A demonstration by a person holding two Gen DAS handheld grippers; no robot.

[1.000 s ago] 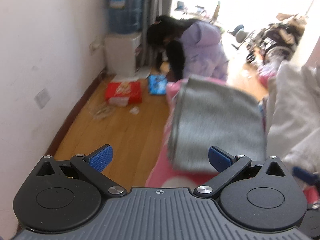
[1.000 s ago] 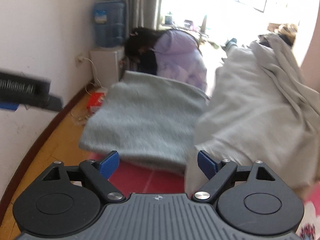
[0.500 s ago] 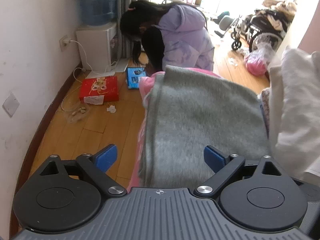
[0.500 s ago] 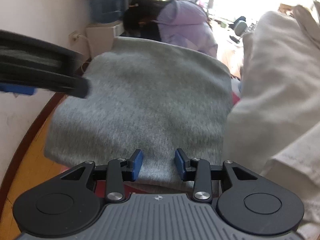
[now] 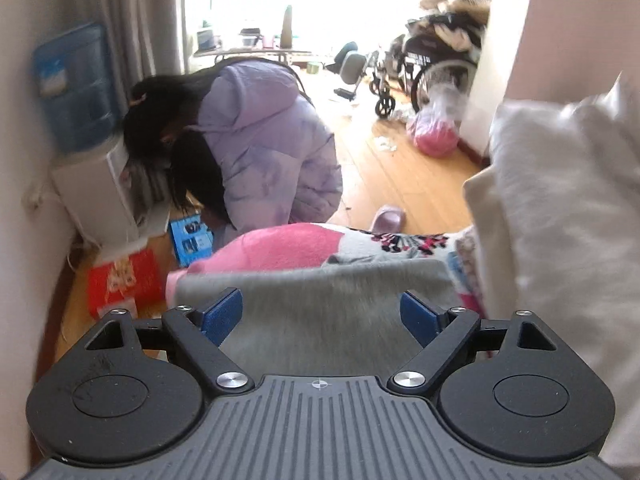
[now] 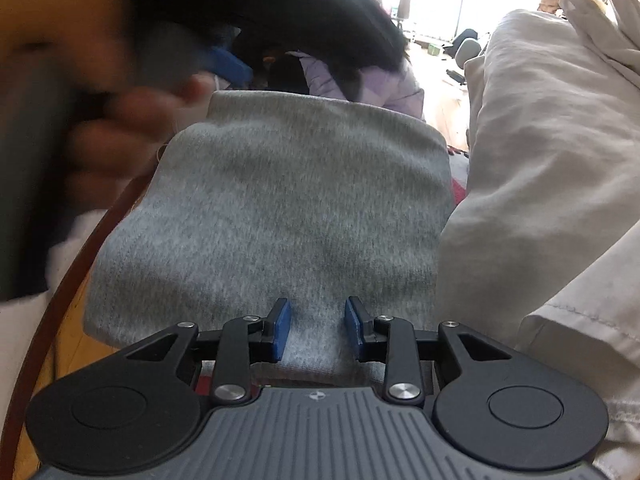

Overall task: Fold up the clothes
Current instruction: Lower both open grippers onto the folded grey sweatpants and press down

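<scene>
two hand-held grippers tilted down, grey garment [image 6: 296, 208]

Near edge of the folded grey knit garment [image 6: 288, 208] is hidden behind the right gripper [image 6: 317, 326] body, so whether the closing blue pads really press the fold can't be told. Blurred hand [image 6: 120, 128] and dark smeared left gripper body [image 6: 36, 168] fill the upper left of the right wrist view, covering the garment's far left corner. Left wrist view: grey garment smeared by motion, its near part behind the left gripper [image 5: 322, 316]. Cream cloth heap [image 5: 568, 216] cut off at the right edge. Crouching person in a lilac padded jacket [image 5: 260, 148] blocks the floor clutter behind. Blue water jug [image 5: 72, 84] blurred, label unreadable.
</scene>
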